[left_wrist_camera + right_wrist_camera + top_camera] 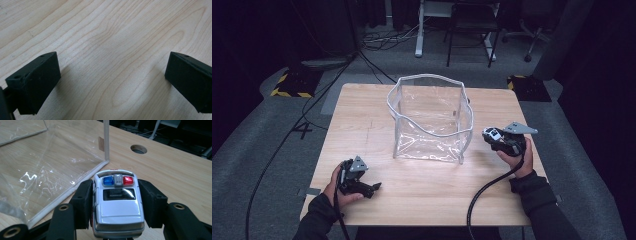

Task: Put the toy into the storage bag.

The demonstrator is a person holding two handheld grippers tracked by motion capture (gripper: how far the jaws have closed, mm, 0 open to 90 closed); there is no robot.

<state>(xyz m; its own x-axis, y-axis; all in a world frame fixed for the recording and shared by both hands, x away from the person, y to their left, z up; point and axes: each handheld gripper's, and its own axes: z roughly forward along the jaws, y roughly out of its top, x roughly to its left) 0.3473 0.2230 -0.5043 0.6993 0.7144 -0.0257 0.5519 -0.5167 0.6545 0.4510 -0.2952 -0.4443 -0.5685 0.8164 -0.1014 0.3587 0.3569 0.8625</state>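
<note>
- The right gripper (pixel 116 202) has its jaws closed on a toy car (pixel 116 205), white, with a blue and a red light on the roof
- In the high view this gripper (pixel 493 135) holds the car (pixel 491 134) just beside the right side of the clear bag (pixel 430 120), above the table (pixel 412 200)
- The bag stands open in the middle of the table, and its white edge (pixel 107 140) is near the car's front
- The left gripper (pixel 112 82) has its jaws wide apart with only wood between them; it is low over the near left part of the table, well apart from the bag
</note>
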